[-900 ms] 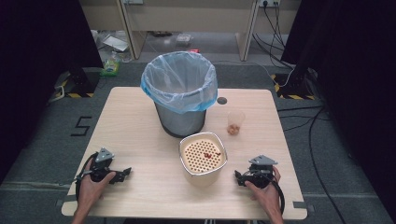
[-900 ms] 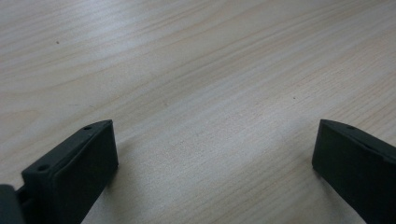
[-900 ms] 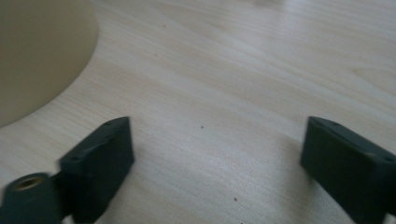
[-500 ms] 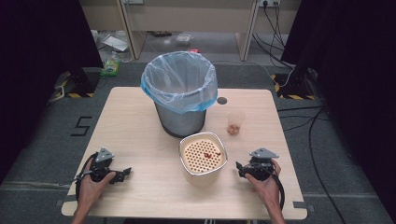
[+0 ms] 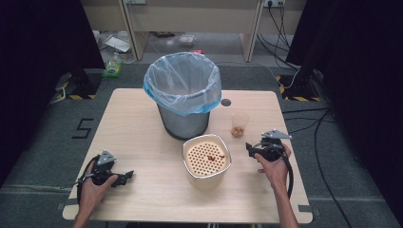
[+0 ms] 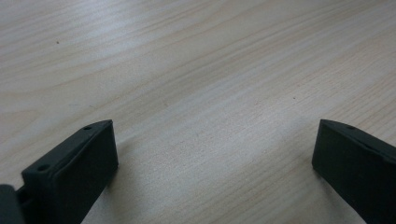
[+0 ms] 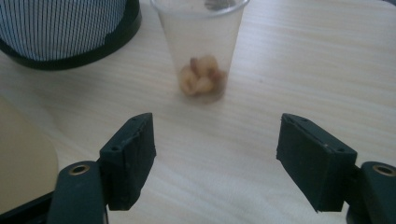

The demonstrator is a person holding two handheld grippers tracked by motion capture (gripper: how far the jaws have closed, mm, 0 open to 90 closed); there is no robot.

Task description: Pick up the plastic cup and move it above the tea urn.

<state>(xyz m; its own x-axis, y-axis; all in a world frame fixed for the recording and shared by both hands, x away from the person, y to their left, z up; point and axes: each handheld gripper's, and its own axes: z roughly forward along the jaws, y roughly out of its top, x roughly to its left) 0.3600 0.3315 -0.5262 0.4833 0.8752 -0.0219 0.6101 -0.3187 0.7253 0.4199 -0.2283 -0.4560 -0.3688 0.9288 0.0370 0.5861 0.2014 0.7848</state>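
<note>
Dark curtains and grey floor ring the pale wooden table [image 5: 142, 123], w/ cables trailing off at the far right. Biggest thing on it is the grey metal bin lined w/ a blue plastic bag [image 5: 183, 95], standing toward the far edge at centre. Just in front sits the cream round tub w/ a perforated insert [image 5: 206, 159], a few reddish bits lying on the holes. Right of the bin, near the tub's far right corner, stands the small clear plastic cup [image 7: 200, 46] w/ a clump of tan, nut-like pieces in the bottom; it's upright and untouched.

My right gripper [image 7: 215, 156] points straight at that cup, jaws spread wide, nothing between them yet, cup a bit ahead of the tips. My left gripper [image 6: 215, 158] rests low over bare wood at the near left corner, jaws also wide apart, empty.

Progress, as I judge it: barely started. Approach is lined up; closing in, gripping the cup and prob. tipping its contents into the tub or bin all remain.
</note>
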